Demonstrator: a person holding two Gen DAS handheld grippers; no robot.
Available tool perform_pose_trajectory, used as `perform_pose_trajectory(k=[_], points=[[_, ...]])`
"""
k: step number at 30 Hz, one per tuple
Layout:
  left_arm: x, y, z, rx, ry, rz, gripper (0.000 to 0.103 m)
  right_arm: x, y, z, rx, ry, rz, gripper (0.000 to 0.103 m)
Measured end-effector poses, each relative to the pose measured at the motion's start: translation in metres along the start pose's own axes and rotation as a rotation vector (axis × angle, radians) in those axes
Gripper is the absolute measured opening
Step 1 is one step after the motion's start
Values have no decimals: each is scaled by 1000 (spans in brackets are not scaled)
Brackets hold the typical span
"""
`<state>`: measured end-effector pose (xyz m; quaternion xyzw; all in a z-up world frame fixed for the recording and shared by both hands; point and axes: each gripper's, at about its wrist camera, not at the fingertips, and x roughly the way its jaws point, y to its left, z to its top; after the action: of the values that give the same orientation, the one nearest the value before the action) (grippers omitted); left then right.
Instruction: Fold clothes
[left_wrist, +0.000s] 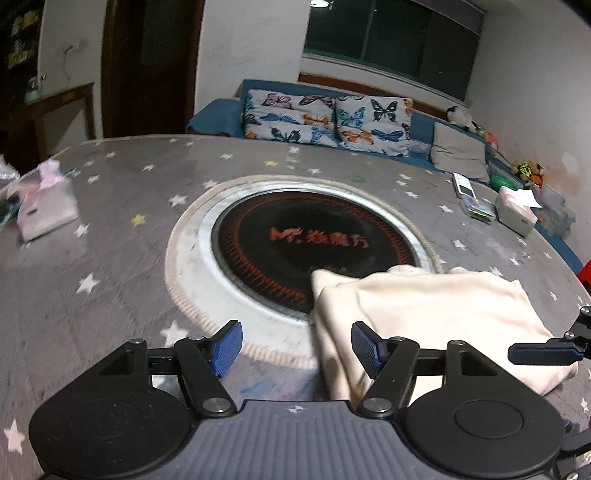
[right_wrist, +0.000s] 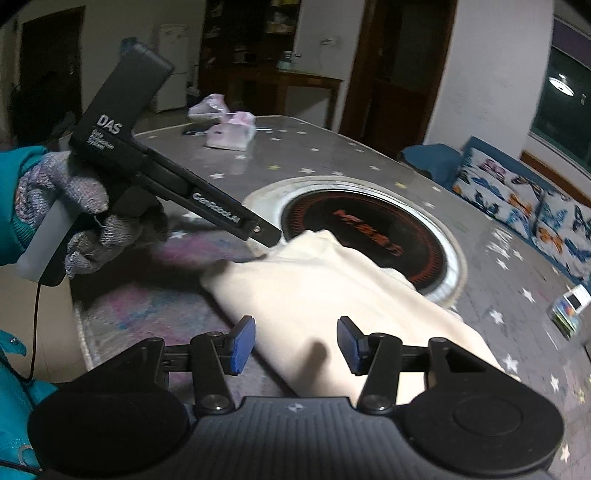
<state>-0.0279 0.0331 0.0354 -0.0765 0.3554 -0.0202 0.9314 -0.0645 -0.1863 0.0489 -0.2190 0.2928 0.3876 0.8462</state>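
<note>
A: We hold the left gripper (left_wrist: 296, 347) low over the near edge of the star-printed table (left_wrist: 122, 206), its blue pads spread apart with nothing pinched between them. The cream garment (left_wrist: 436, 314) lies folded in a thick bundle just to the right, one pad hanging over its left edge.

B: From the right wrist view, we see the right gripper (right_wrist: 296, 345) also parted, its pads standing above the cream garment (right_wrist: 314, 291) but not pressing on it. The cloth rests on the table (right_wrist: 332, 155), its far end lapping over the rim of the round black hotplate (right_wrist: 369, 221) set into the middle.

A: In that view our gloved left hand (right_wrist: 66, 206) grips the handle of the left gripper, whose tip sits at the garment's far left corner; whether it touches the fabric we cannot tell.

B: Beyond, pink tissue packs (right_wrist: 232, 129) lie at the far side, and a blue sofa with butterfly cushions (left_wrist: 328, 122) lines the wall.
</note>
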Motion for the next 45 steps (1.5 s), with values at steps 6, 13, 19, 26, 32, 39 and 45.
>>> perform_pose_trajectory(k=[6, 13, 19, 26, 32, 39, 45], points=[[-9, 2, -3, -24, -1, -45, 68, 7, 15, 6, -58, -4, 17, 50], [-7, -4, -15, 24, 22, -50, 68, 15, 24, 10, -60, -18, 66, 49], [-2, -3, -23, 40, 41, -37, 68, 42, 25, -1, -23, 34, 116, 50], [-9, 7, -18, 1, 25, -29, 68, 21, 18, 4, -13, 1, 98, 48], [-21, 7, -17, -8, 5, -47, 68, -5, -18, -17, 88, 33, -11, 47], [-20, -11, -21, 41, 14, -86, 68, -29, -69, -52, 307, 34, -123, 42], [-11, -16, -30, 68, 45, -63, 68, -20, -72, -63, 313, 81, -130, 41]])
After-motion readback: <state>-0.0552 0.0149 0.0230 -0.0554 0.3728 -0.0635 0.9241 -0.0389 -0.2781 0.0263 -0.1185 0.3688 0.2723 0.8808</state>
